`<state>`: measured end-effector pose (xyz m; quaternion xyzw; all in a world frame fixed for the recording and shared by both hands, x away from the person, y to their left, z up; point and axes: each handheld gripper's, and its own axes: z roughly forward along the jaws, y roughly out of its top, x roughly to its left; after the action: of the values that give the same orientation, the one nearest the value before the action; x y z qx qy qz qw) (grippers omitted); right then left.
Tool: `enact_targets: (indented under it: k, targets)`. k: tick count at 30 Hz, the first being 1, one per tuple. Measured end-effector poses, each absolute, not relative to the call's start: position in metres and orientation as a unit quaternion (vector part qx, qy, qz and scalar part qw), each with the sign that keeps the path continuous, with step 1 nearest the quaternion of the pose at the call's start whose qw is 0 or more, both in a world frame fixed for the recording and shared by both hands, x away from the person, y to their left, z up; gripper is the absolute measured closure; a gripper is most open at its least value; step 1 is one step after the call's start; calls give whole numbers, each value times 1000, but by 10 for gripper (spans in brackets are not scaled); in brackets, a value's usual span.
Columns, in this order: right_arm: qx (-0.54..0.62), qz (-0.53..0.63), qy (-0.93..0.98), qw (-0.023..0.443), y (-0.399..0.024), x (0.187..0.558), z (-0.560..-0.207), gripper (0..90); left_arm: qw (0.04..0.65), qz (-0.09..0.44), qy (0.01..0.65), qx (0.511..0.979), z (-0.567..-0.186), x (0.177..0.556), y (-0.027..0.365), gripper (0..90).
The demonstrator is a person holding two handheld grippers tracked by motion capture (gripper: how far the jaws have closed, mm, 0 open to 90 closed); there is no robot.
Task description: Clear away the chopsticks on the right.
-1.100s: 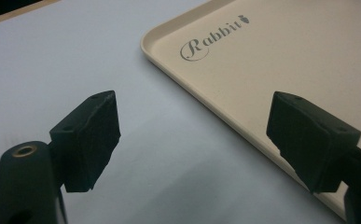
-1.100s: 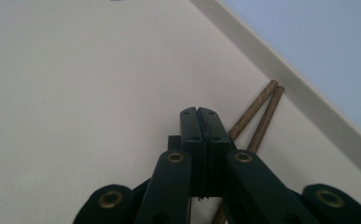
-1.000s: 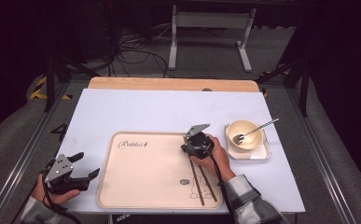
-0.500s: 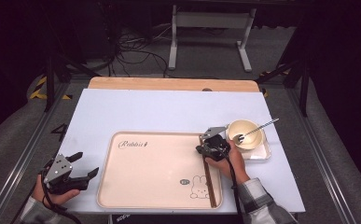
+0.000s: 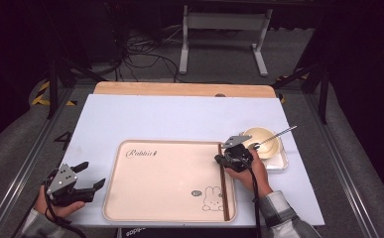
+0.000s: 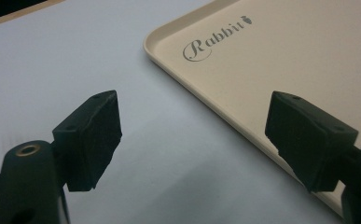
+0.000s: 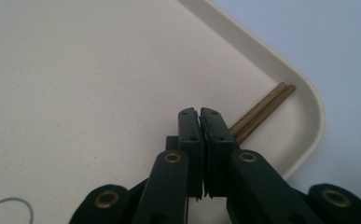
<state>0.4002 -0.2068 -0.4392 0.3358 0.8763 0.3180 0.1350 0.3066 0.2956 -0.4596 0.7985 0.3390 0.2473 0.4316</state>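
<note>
Chopsticks (image 5: 224,181) lie along the tray's (image 5: 130,198) right edge, running out just under my right gripper (image 7: 200,112), whose jaws are pressed together (whether on the sticks, I cannot tell). My left gripper (image 5: 89,174) rests spread beside the tray's near-left corner.

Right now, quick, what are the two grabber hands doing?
Left gripper: open, nothing between its jaws, beside the tray.
Right gripper: shut, over the chopsticks lying in the tray; whether it pinches them cannot be told.

Wooden table (image 5: 179,89), pale sheet (image 5: 179,119) over it, cream tray (image 5: 164,173) on the sheet, small white tray (image 5: 281,163), apparently square, just beside it.
</note>
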Motion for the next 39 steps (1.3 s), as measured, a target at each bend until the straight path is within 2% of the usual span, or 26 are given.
enact_targets:
  k: [7,17,25,33,39]
  targets:
    - [316,335,875,147,-206,398,-435,900,433,244,339,799,-460,309,297,192]
    - [313,369,862,153,-210,391,-422,863,436,252,346,792,-459,308,300,203]
    - [293,391,853,184,-225,375,-398,830,431,254,349,793,-461,308,303,201]
    - [327,423,817,217,-270,363,-375,766,429,257,345,794,-460,306,303,201]
    - [394,437,767,256,-335,360,-357,716,429,258,346,794,-460,306,303,201]
